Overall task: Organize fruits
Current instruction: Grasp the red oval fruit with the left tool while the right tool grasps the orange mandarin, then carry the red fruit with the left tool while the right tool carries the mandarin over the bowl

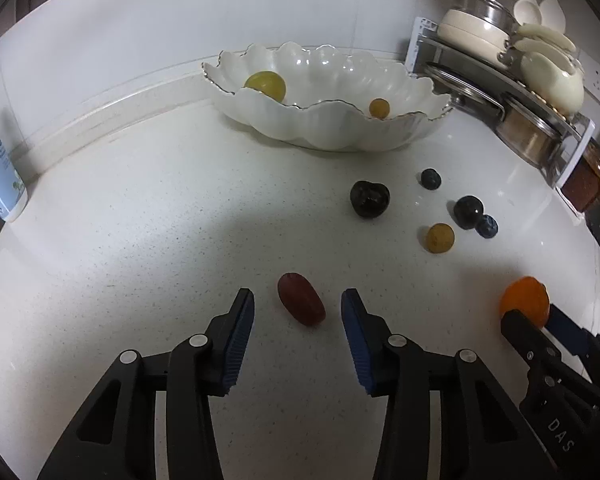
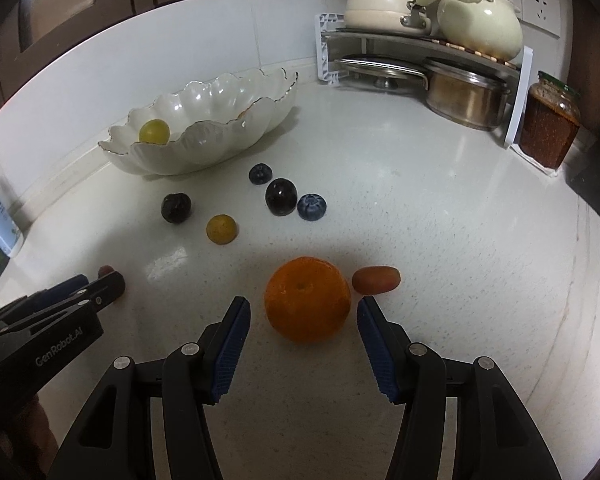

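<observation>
Grippers tilt down at the counter [image 1: 140, 208], left gripper [image 1: 298, 304] parted around a red oval grape [image 1: 301, 299], right gripper [image 2: 304, 312] parted around a glossy orange [image 2: 307, 299], neither touching.

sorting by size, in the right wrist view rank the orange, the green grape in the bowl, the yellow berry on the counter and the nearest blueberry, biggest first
1. orange, though it lies nearest the camera
2. green grape
3. yellow berry and blueberry: they look alike, so unranked
</observation>
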Available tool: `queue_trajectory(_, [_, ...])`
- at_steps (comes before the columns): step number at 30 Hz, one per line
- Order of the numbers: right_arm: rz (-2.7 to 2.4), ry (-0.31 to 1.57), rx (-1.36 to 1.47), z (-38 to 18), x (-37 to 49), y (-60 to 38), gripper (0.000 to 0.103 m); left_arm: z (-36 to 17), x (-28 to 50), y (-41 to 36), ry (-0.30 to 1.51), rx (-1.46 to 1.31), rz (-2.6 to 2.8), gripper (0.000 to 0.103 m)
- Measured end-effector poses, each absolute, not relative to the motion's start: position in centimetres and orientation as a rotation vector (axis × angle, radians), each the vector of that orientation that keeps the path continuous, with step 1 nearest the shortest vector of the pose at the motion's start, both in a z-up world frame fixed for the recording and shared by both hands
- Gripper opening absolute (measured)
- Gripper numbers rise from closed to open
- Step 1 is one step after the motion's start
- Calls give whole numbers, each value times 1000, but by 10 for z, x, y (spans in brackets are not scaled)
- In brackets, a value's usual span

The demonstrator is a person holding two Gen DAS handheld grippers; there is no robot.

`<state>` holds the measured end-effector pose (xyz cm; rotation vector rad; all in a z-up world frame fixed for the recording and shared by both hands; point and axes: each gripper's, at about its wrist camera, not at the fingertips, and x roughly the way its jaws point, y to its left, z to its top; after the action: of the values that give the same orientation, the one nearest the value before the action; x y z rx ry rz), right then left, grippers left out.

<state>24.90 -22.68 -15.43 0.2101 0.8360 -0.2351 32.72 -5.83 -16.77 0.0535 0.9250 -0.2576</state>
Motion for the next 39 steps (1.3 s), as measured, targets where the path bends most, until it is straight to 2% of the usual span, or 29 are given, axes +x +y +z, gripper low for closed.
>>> queue_trajectory(11, [-236,856,218,-160,257,-232,56,-173,332,-58,941,37,-248,27])
queue_trajectory(12, [-233,855,218,-161,257,-232,55,-173,332,-58,941,36,-250,24])
queue_trajectory(14, [-221,853,220,-161,256,-232,47,-172,331,-59,936,43,-253,22])
queue_trajectory(15, [-220,853,217,-161,256,-232,46,-172,330,-60,933,49,-253,22])
queue_trajectory(25, [-187,838,215,-157,253,-231,45,-158,320,-62,878,65,-261,21])
queue_trajectory(39, [-123,741,177,-116,247,-229,45,-120,298,-58,799,46,-255,21])
